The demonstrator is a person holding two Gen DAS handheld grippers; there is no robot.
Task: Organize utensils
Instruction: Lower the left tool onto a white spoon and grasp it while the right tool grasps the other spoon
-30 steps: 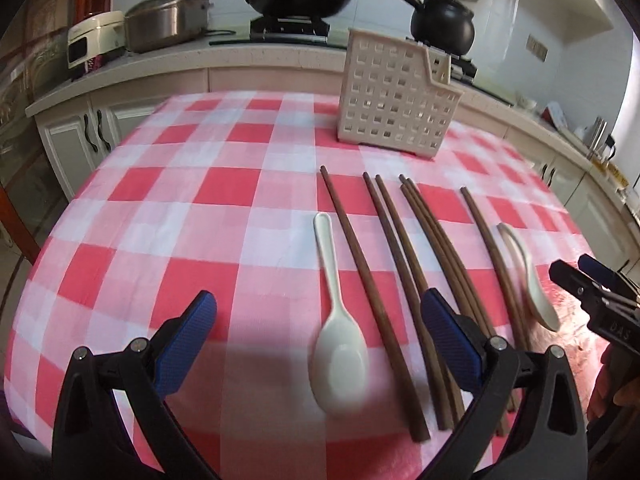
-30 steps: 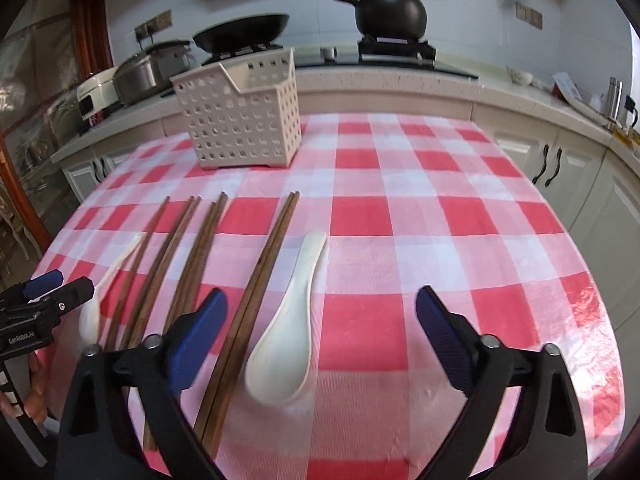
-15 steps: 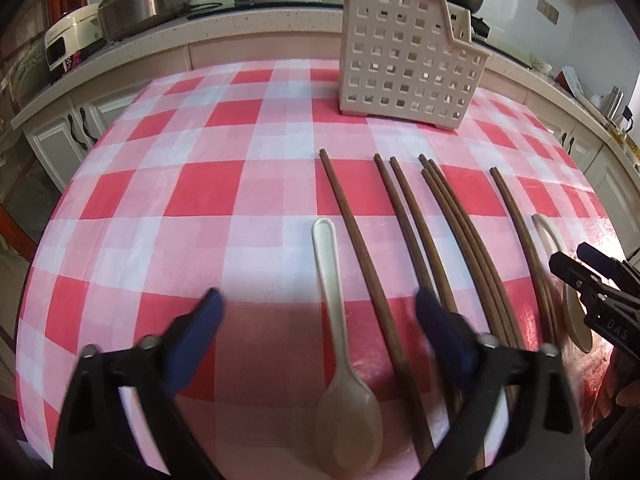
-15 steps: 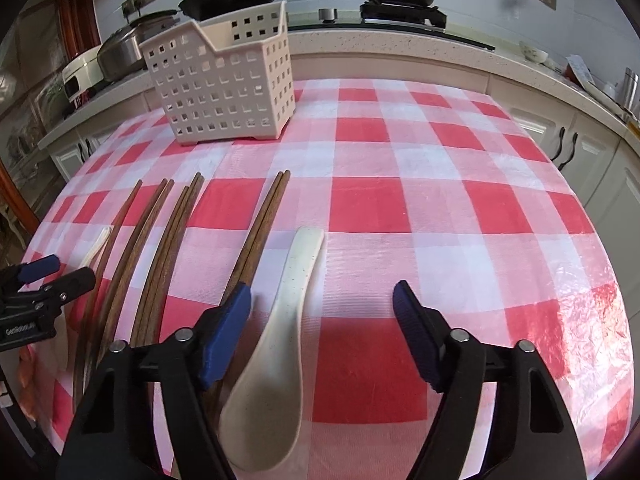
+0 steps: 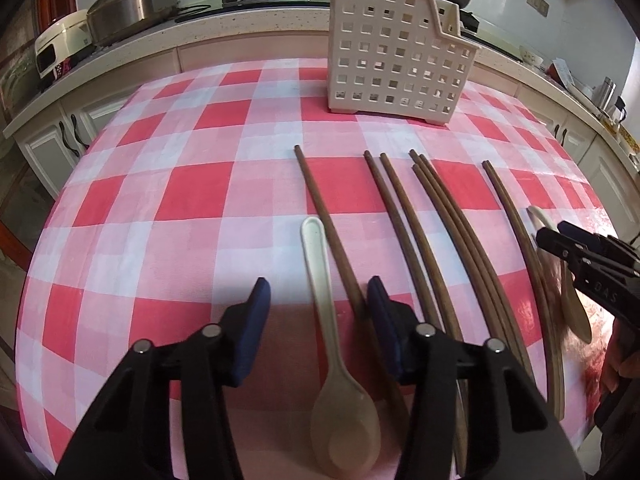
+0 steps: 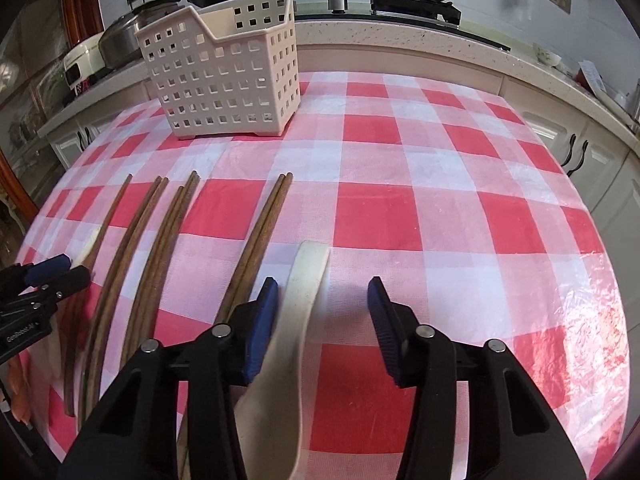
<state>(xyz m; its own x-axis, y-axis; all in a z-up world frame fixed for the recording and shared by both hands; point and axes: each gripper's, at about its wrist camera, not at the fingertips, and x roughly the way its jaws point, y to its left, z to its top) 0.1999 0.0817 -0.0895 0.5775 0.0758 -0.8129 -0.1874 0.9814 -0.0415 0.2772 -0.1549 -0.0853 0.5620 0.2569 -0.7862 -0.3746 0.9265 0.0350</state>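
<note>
chopsticks (image 5: 430,236) are laid out on the checked worktop (image 5: 192,192) in both views, with a perforated white basket (image 5: 396,52) standing upright at the far end. only in the left wrist view is the whole of the left-hand white spoon (image 5: 332,344) seen, lying flat just beside a single chopstick (image 5: 332,236); the second spoon (image 5: 568,280) is largely hidden there behind the right gripper (image 5: 560,236) at the frame's right edge. only in the right wrist view is that second spoon (image 6: 288,336) seen in full, together with the bare cloth to its right and the cabinet doors (image 6: 576,152) beyond. the left gripper (image 6: 68,268) is caught at that view's left edge.

the left gripper (image 5: 318,296) is seen about half open, with its jaws closing; the spoon's handle and the single chopstick lie between the blue pads (image 5: 256,320). the chopstick is seen right against the right pad, though contact cannot be told for certain; the left pad stands apart from the spoon. the right gripper (image 6: 322,296) is likewise about half open and closing, with the spoon handle between the pads (image 6: 384,320); the handle appears tilted against the left pad, while the right pad stands clear of it.

each spoon lies with its long axis running away from the cameras, handle toward the basket, bowl toward the near edge. the chopsticks run roughly parallel along the same line, far ends toward the basket.
</note>
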